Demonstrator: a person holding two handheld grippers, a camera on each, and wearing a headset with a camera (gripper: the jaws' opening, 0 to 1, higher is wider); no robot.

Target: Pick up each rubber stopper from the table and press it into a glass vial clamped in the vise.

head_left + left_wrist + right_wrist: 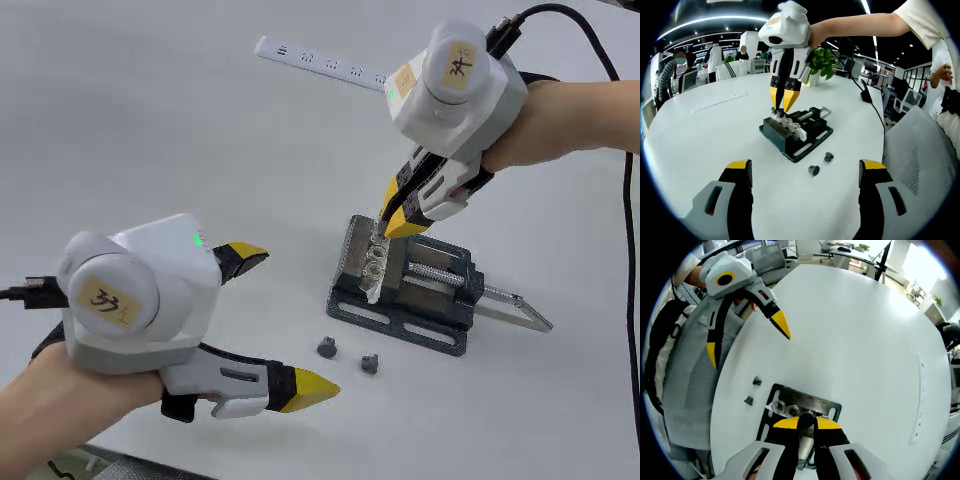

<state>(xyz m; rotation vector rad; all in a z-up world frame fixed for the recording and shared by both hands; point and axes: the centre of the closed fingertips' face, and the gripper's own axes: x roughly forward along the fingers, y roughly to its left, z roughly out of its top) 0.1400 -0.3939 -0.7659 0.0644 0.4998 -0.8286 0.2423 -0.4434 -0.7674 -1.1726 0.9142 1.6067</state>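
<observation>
Pinching stopper [806,421] over vise [400,318]: right gripper [395,222], clear in its own view; left gripper [290,320] spread.

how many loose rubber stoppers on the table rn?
2. One stopper and a second lie apart on the table beside the vise. The right tongs seem to pinch a third stopper over the vials.

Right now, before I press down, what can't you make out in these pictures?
1. Whether the stopper held in the right tool is seated: right gripper view, the tool's own tips cover the vial mouth.
2. How many vials sit in the vise: head view, clear glass too small and partly behind the tool.
3. Which way up the loose stoppers lie: too small in every view.
</observation>
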